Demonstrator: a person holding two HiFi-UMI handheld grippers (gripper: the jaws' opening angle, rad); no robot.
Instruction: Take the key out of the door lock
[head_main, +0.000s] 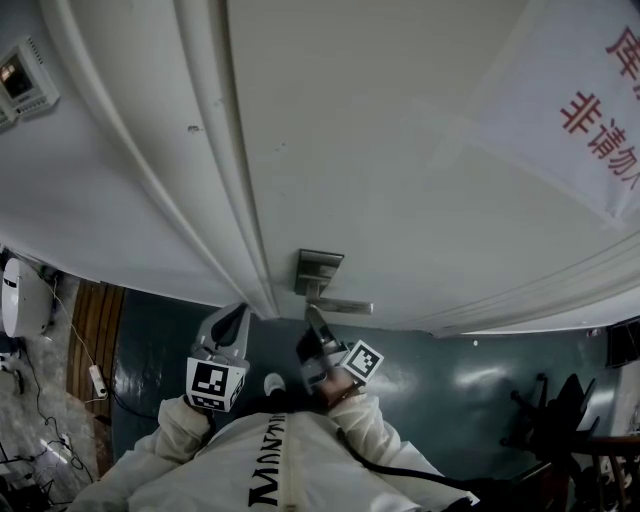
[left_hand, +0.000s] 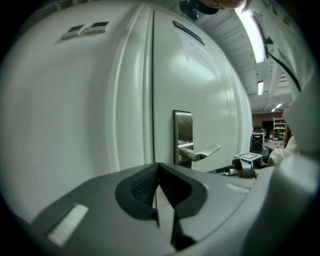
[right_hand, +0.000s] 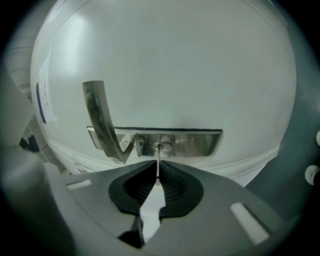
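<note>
Plainly the right gripper (right_hand: 157, 167) pinches the key (right_hand: 158, 154) — its shaft runs straight ahead of the fingertips into the lock plate (right_hand: 197, 142). The left gripper (left_hand: 159, 172), pressed together on nothing, sits farther off.

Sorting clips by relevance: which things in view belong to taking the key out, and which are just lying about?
Job in hand:
- thin metal key, pinched in the right gripper
- brushed steel lock plate
- white door

Lying about:
- paper notice with red characters
- white wall-mounted panel
- left gripper, shut and empty
</note>
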